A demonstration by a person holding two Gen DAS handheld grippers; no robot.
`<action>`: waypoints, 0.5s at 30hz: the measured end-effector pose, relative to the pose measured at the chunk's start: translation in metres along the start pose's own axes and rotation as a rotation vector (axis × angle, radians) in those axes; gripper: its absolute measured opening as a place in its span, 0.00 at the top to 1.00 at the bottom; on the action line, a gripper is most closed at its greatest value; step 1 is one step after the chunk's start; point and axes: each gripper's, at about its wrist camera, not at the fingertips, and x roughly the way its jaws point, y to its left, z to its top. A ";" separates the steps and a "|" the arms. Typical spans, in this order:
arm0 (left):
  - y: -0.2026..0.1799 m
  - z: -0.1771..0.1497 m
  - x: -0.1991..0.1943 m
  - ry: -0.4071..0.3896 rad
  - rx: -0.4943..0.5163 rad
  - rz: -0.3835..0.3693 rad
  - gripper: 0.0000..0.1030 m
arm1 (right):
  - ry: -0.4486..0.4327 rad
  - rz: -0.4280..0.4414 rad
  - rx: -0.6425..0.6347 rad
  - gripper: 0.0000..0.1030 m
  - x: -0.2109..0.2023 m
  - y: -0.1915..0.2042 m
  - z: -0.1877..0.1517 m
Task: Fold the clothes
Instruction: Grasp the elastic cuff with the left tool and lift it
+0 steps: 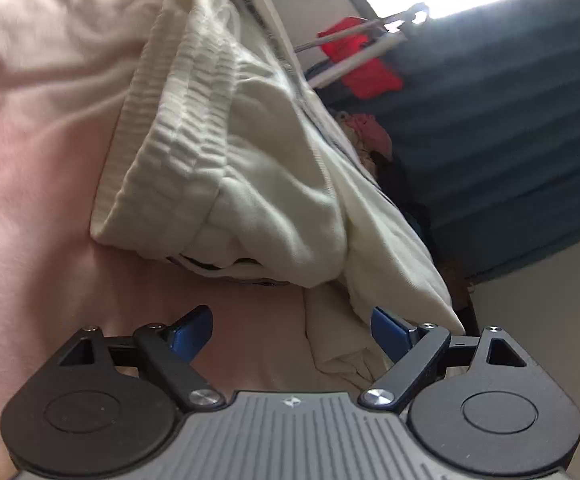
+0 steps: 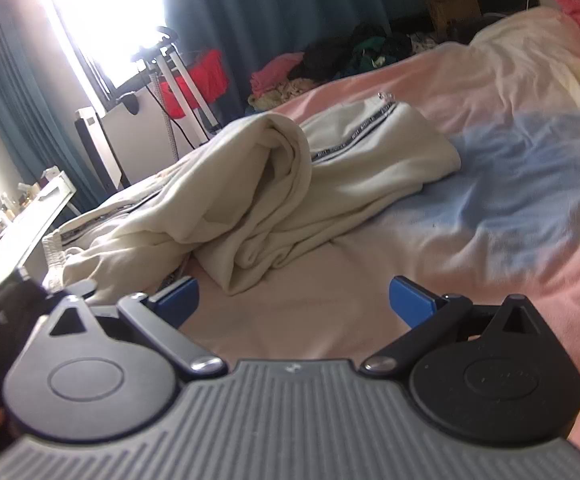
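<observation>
Right wrist view: cream garment (image 2: 290, 184) lies bunched on bed (image 2: 510, 208) at 12 o'clock. Right hand-held gripper (image 2: 294, 300) and left hand-held gripper (image 1: 292, 330) both gape wide, empty. Soft, light, floppy; ribbed waistband (image 1: 169, 136) looks the best hold.

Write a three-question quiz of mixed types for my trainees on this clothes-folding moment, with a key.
1. True or false: the left gripper is shut on the cream garment.
2. The garment lies on: A a pink and blue bedspread; B a wooden table; C a tiled floor.
3. Fill in: the right gripper has its jaws ____.

Key: 1 false, it is open and holds nothing; 2 A; 3 open.
</observation>
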 end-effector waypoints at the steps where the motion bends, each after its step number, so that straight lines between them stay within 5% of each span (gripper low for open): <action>1: 0.004 0.000 0.008 -0.009 -0.032 -0.002 0.16 | 0.005 0.003 0.010 0.00 0.002 -0.002 -0.001; 6: 0.030 0.011 0.012 -0.156 -0.283 0.005 0.30 | 0.029 -0.003 0.017 0.00 0.015 -0.006 -0.003; 8: 0.032 0.016 0.010 -0.170 -0.312 0.021 0.50 | 0.034 -0.004 0.006 0.00 0.020 -0.005 -0.004; 11: 0.027 0.023 -0.003 -0.195 -0.257 0.047 0.71 | 0.039 -0.007 -0.012 0.00 0.027 -0.003 -0.006; 15: 0.017 0.031 -0.050 -0.282 -0.110 0.096 0.79 | 0.060 -0.006 -0.023 0.00 0.032 -0.002 -0.009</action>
